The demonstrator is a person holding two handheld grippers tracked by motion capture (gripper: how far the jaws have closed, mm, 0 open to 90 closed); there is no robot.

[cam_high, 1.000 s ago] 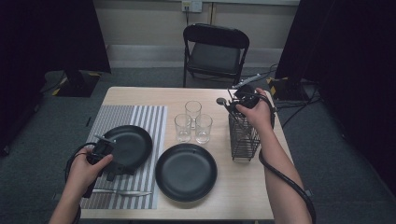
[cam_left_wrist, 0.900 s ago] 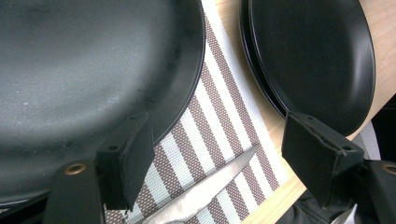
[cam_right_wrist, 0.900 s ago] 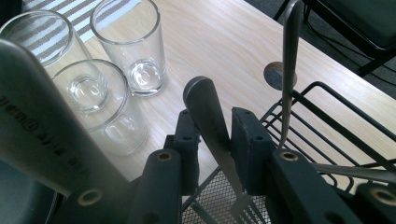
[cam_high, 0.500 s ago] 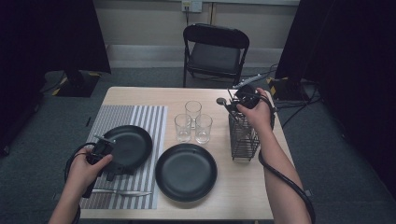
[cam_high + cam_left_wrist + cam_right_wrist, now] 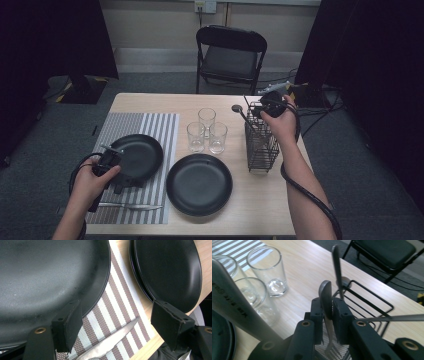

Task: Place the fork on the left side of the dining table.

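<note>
The right gripper point(image 5: 327, 322), whose jaws have just been closing, pinches a fork's handle point(image 5: 325, 298), tines down in the wire cutlery caddy point(image 5: 261, 145) at the table's right. Lifting it out remains. The left gripper point(image 5: 117, 322) rests spread beside the striped placemat's point(image 5: 120, 297) plate point(image 5: 141, 156), apparently idle.

high view dim overall, soft even light from above on the table point(image 5: 150, 102), room edges left and right fall to near black. faint soft shadows under the glasses point(image 5: 206, 131) and black plates point(image 5: 199, 184), no hard glare. picture slightly soft, low contrast. left gripper view brighter, sharp on the striped mat point(image 5: 117, 302), plate point(image 5: 45, 277) shows grainy matte sheen, near jaws a bit soft. right gripper view bright, daylight-like on the wood, highlights on glass rims, big utensil handle point(image 5: 234, 307) at near left badly blurred, far chair point(image 5: 384, 252) out of focus.
</note>
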